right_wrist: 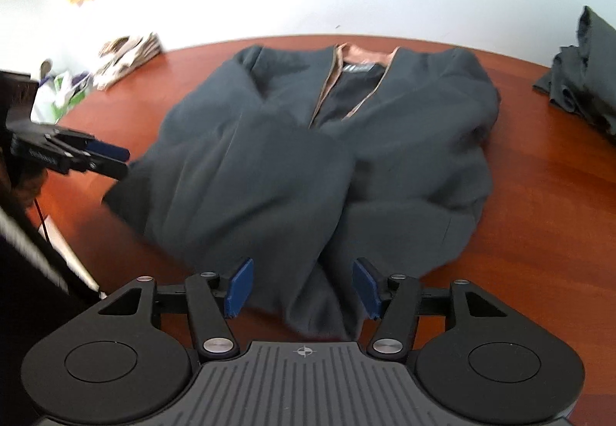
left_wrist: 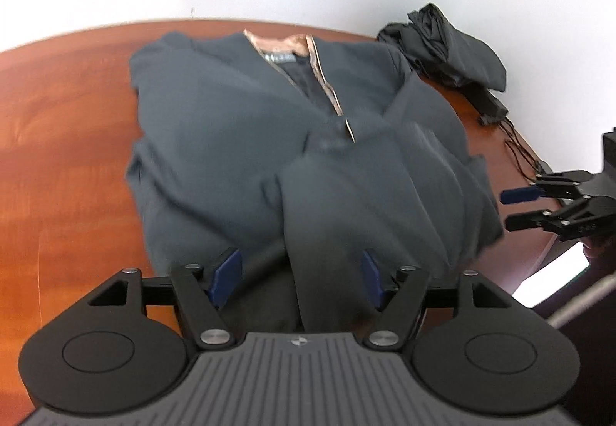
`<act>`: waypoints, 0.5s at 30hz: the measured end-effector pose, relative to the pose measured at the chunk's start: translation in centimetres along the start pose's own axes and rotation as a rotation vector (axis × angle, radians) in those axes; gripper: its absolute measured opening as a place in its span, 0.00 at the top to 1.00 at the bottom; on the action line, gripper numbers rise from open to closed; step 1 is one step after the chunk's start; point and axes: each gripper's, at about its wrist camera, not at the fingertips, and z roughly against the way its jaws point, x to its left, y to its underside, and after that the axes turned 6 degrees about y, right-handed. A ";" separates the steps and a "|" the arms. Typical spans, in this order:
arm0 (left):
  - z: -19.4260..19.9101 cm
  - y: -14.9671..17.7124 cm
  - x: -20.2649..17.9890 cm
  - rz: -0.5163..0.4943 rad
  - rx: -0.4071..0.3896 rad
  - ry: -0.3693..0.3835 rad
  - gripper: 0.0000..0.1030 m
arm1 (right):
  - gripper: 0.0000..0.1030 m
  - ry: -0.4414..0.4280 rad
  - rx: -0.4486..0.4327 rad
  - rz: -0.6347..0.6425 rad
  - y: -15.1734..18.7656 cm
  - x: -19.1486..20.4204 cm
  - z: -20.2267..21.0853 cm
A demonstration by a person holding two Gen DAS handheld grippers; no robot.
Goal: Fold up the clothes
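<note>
Left wrist view: wooden table point(left_wrist: 57, 141), dark jacket point(left_wrist: 231, 125) spread flat, collar far, hem near, long axis running straight away from both claws. Sleeves crossed over the front. Left gripper point(left_wrist: 300, 277) jaws apart, nothing pinched, near hem cloth between the pads. Right gripper point(right_wrist: 304, 287) likewise spread, hem fold between, unclamped. Both equally near; jacket lies directly ahead.

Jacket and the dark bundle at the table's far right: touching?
Apart. The left wrist view shows bare wood of the table between the jacket and the dark bundle; the right wrist view shows the same gap.
</note>
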 end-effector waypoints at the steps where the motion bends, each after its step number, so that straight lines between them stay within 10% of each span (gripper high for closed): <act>1: 0.0 0.4 0.0 0.003 0.009 0.002 0.27 | 0.42 -0.005 0.003 0.019 0.2 0.2 -0.2; 15: -3.4 0.1 -0.6 0.025 0.035 0.089 0.30 | 0.42 -0.126 0.012 -0.046 -2.0 -0.2 -3.7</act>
